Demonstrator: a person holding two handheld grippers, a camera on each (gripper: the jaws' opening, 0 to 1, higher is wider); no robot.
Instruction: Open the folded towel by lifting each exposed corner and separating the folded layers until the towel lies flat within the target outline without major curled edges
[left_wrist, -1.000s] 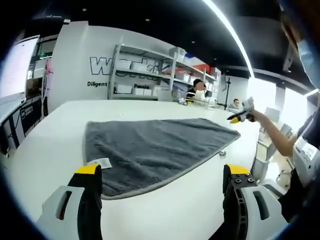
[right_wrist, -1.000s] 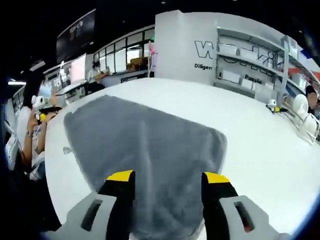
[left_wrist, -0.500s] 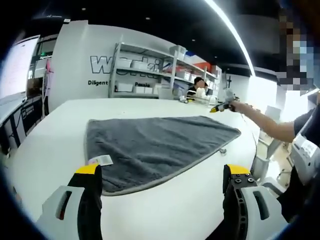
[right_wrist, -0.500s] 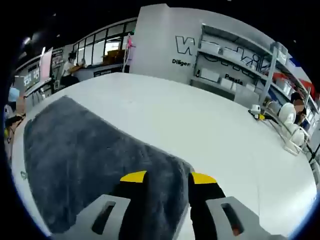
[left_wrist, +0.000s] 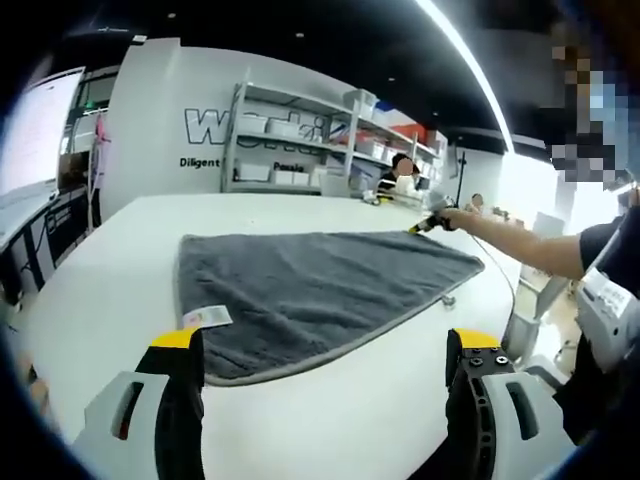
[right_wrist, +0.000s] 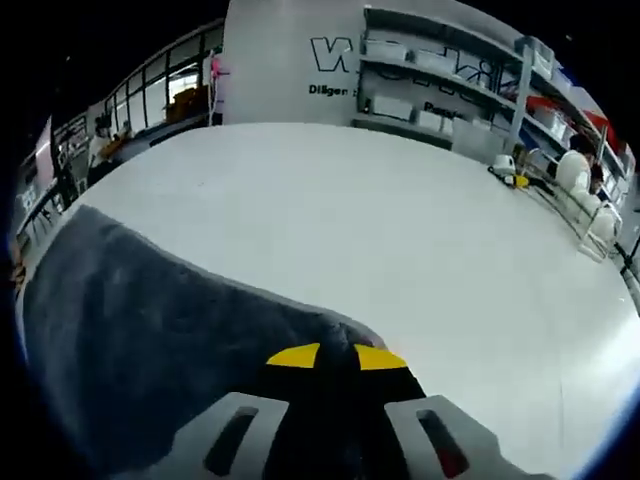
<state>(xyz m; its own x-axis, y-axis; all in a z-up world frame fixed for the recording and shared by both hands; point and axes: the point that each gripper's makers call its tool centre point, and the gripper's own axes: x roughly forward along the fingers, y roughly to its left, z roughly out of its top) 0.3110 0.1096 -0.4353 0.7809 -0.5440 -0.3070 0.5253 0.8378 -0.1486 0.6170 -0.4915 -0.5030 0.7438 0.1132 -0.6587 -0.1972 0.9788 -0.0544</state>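
Right tongs (right_wrist: 335, 357) pinching far corner of grey towel (left_wrist: 310, 290); left tongs (left_wrist: 320, 350) spread, hovering over worktop (left_wrist: 100, 290) by near edge. Corner-lift step; next, pull layer open.

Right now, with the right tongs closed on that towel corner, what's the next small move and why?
Probably lift that corner and draw it outward. The right tongs look shut on the gray towel at its corner, while the left tongs hang open, short of the near edge.
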